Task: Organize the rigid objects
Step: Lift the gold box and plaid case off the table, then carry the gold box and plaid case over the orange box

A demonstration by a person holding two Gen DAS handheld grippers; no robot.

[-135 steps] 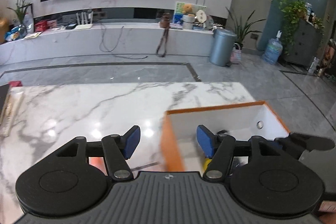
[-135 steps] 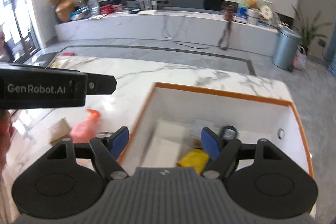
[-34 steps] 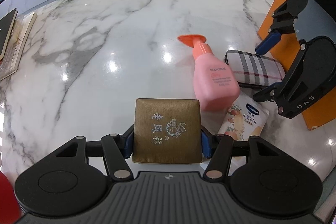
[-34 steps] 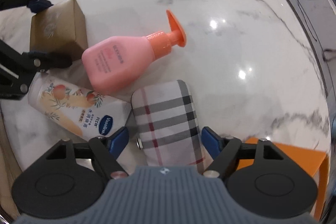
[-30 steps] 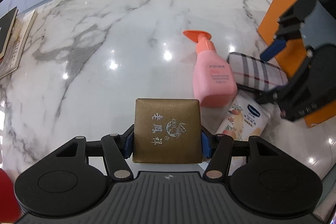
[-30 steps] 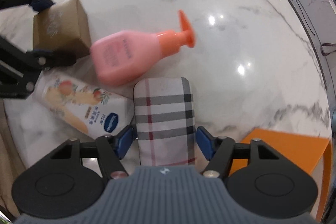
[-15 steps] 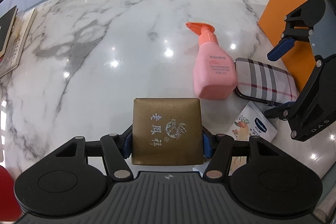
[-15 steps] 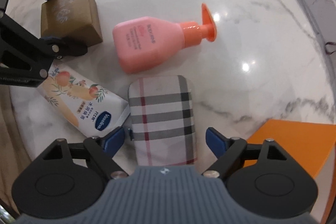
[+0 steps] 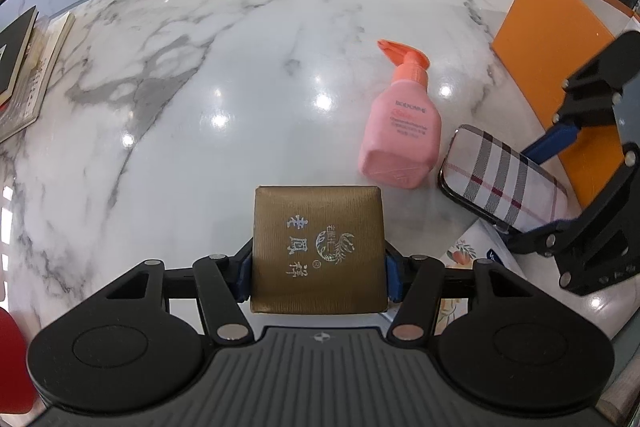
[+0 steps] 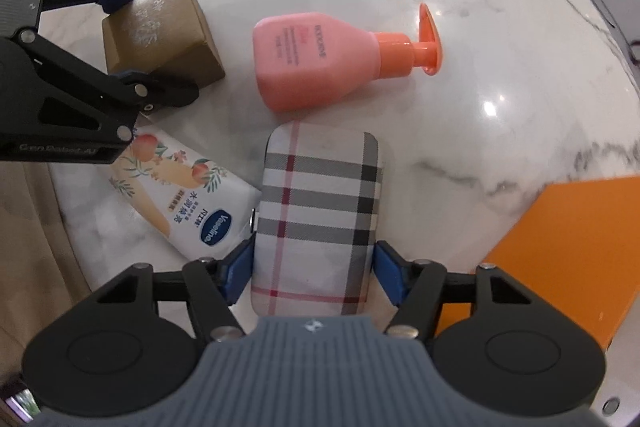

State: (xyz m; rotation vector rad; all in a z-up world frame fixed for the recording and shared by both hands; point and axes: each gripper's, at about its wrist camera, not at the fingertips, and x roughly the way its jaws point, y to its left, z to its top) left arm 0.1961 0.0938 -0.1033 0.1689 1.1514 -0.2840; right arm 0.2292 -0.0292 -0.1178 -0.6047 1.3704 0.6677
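Note:
My left gripper [image 9: 318,267] is shut on a brown gift box [image 9: 318,239] with silver characters, held just above the marble table [image 9: 200,67]. In the right wrist view the same box [image 10: 160,27] sits between the left gripper's [image 10: 124,39] fingers. My right gripper [image 10: 312,271] points down, and its jaws are closing on a plaid case [image 10: 320,203], blue pads against both long sides. From the left wrist view, the case [image 9: 500,179] is tilted in the right gripper [image 9: 540,187]. A pink pump bottle [image 10: 316,59] lies on its side beyond the case.
A white Vaseline pouch [image 10: 180,187] lies flat, partly under the plaid case. An orange box [image 9: 552,35] stands at the table's right edge, also at lower right in the right wrist view [image 10: 560,247]. Books [image 9: 24,67] lie at the far left.
The right gripper's jaws opened wide around the plaid case, then came back against its sides. The pink bottle slid a little away from the case. The left gripper kept its hold on the box.

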